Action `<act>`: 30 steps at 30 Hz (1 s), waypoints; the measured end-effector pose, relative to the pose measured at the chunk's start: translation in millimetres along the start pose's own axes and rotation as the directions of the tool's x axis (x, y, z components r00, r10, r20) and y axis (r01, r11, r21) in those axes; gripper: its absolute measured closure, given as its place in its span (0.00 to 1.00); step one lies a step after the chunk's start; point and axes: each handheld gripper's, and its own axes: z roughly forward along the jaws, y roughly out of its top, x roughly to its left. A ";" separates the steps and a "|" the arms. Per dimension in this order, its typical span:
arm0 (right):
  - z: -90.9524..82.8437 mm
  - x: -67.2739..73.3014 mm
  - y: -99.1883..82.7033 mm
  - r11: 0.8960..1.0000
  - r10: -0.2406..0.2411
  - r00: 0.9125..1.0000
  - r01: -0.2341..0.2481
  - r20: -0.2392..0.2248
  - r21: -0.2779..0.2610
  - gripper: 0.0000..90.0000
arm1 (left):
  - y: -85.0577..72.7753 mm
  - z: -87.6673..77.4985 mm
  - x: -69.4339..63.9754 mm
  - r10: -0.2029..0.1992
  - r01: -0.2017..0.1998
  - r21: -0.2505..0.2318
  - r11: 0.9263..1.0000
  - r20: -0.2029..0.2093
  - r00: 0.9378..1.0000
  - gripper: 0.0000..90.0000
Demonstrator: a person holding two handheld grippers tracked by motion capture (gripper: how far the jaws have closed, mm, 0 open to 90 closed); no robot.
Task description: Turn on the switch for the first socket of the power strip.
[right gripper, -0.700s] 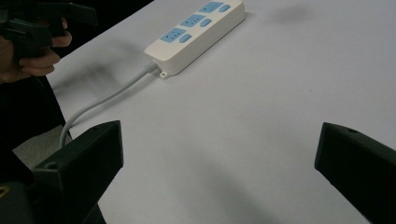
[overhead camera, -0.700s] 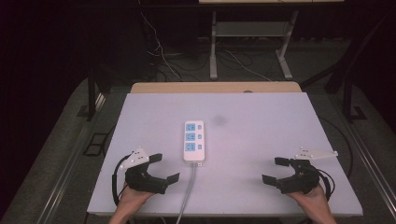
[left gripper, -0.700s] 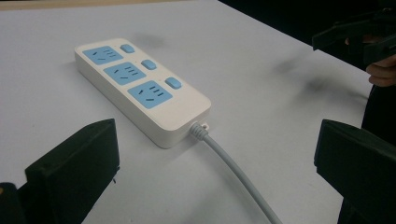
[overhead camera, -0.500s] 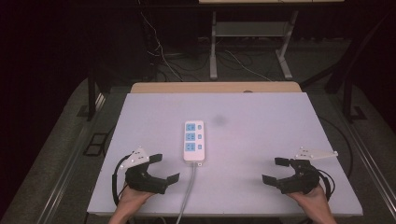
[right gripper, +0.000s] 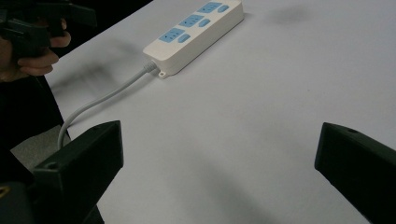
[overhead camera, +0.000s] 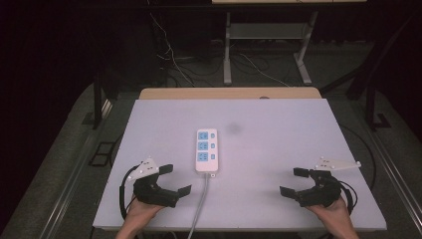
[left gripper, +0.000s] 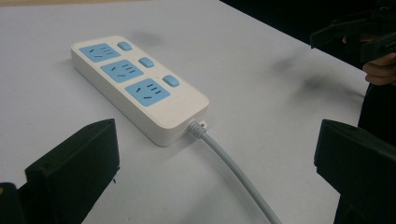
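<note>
1. Resting at about 7 o'clock on the table point(overhead camera: 278, 119), the left gripper point(overhead camera: 176, 180) has its jaws spread wide with nothing between them; a hand point(overhead camera: 142, 213) holds it from below. In the left gripper view the two black jaws stand far apart, framing bare table and cord.
2. Right gripper point(overhead camera: 294, 181): at about 5 o'clock, jaws likewise wide apart and empty, a hand point(overhead camera: 333, 211) behind it. Grey three-cornered plate on top.
3. Power strip point(overhead camera: 206, 150): white, three blue sockets each with a blue switch point(left gripper: 171, 80) beside it, lying flat near table centre, long axis running 12 to 6 o'clock. It sits between the two grippers, nearer the left one, touching neither.
4. Cord point(overhead camera: 201, 206): grey, leaving the strip's near end toward 6 o'clock and passing over the table edge.
5. Change since the earlier high views: none of note. Both grippers and the strip lie where they lay a moment ago.
6. Reading: work on the strip appears not yet begun; both grippers seem poised at a starting position, the left better placed to reach first.
</note>
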 end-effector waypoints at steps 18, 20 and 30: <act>0.8 -1.1 -0.7 1.000 -0.001 1.000 0.001 0.001 0.018 0.01 | 5.9 -4.1 -4.3 0.008 -0.007 0.010 1.000 -0.011 1.000 0.00; 0.8 -1.0 -0.8 1.000 -0.001 1.000 0.001 0.000 0.020 0.01 | 7.4 -5.1 -4.0 0.009 -0.008 0.012 1.000 -0.013 1.000 0.00; 0.8 -2.3 -1.6 1.000 -0.004 1.000 0.004 0.002 0.024 0.01 | 20.7 -3.2 -4.0 0.030 -0.029 0.032 0.999 -0.020 0.999 0.00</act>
